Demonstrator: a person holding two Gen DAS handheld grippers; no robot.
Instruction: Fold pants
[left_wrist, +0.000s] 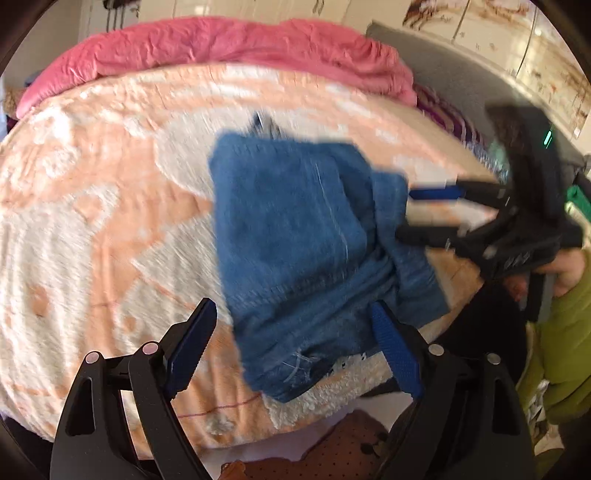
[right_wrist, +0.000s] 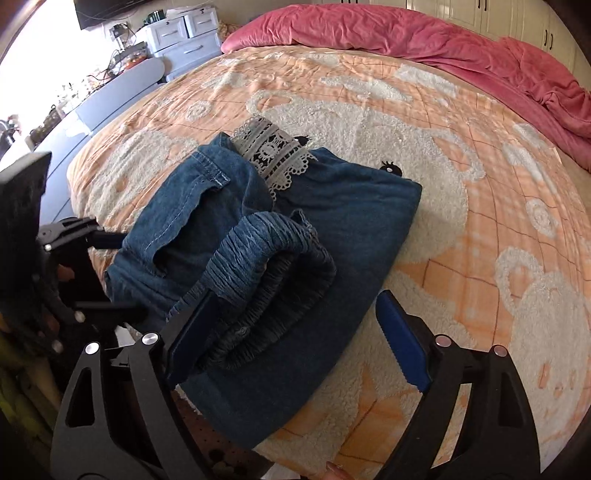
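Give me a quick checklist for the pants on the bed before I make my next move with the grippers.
1. Left gripper open, holding nothing: ok.
2. Right gripper open, jaws astride the bundle: ok.
3. Pants folded into a compact bundle: ok.
4. Elastic waistband flat: not ok, it stands up in a loop on top.
5. Lace trim tucked in: not ok, it sticks out at the far edge.
6. Bundle fully on the blanket: cannot tell, its near edge lies at the bed's edge.
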